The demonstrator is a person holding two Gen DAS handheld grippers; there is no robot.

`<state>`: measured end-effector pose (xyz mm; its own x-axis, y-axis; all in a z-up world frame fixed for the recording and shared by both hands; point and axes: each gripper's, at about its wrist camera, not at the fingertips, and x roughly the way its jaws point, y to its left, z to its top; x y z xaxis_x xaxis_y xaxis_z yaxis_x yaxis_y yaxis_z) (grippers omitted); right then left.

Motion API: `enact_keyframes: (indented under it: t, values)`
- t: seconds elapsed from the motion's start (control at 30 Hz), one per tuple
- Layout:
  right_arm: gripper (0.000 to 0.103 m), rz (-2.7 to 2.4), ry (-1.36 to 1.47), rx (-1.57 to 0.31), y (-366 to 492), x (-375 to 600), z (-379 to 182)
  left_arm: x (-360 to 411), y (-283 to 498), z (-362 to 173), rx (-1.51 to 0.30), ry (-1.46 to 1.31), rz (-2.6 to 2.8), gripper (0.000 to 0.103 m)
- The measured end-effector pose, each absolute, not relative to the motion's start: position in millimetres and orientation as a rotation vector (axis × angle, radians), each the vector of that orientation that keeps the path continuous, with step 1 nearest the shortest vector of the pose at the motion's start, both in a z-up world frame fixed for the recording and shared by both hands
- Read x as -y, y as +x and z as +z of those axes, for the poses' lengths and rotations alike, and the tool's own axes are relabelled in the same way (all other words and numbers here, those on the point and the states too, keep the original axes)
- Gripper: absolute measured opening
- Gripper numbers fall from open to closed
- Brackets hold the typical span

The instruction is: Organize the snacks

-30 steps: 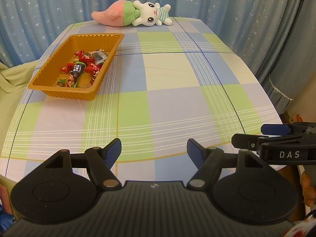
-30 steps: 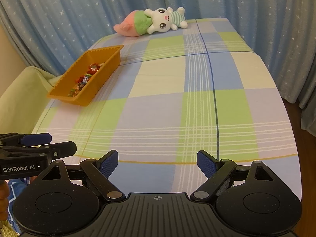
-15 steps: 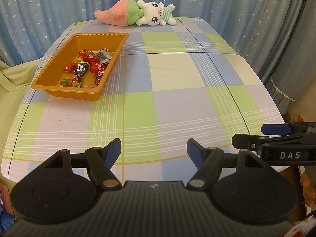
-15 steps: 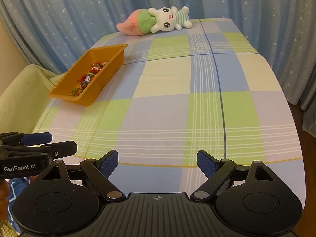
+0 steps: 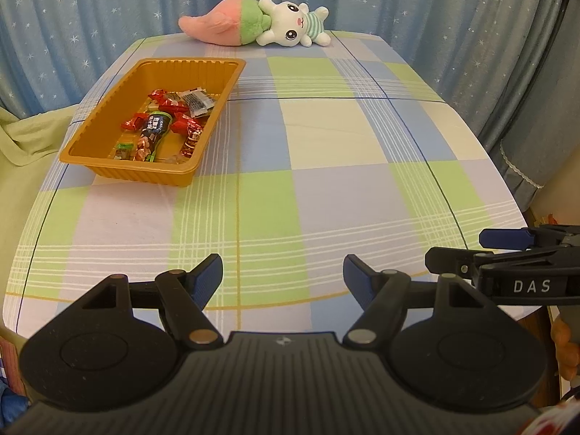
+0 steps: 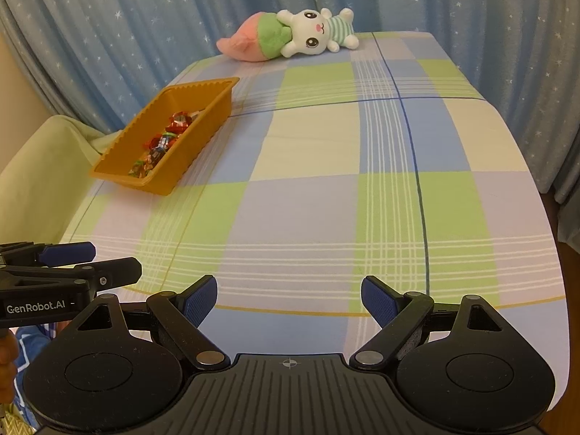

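orange tray, red-wrapped snacks, checked green-blue tablecloth, star-dotted blue curtain.

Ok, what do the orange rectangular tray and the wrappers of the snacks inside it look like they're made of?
The orange rectangular tray looks like thin moulded plastic, semi-gloss: its walls are ribbed and the rim catches light. The snack wrappers look like glossy foil or plastic film, crinkled and shiny, mostly red; one at the far end seems to be clear film with print. Neither can be confirmed by sight alone.

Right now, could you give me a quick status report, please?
Left gripper and right gripper open, empty. Snacks all in orange tray. Plush toy at far edge, nothing in the way.
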<state>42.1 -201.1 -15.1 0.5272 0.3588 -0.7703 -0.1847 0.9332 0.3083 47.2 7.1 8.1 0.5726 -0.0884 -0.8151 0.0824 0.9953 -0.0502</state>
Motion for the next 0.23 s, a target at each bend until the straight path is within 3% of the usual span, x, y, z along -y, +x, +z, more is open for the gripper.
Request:
enact_keyframes:
  t: [0.17,0.23]
  values:
    - [0.086,0.328,0.199,-0.97,50.1,194.4,-17.7,-13.0,53.1,6.7,-0.956,-0.009,-0.099,0.072]
    - [0.086,0.326,0.2,-0.974,53.1,192.7,-18.7,-15.4,57.4,5.1,-0.959,-0.008,-0.095,0.077]
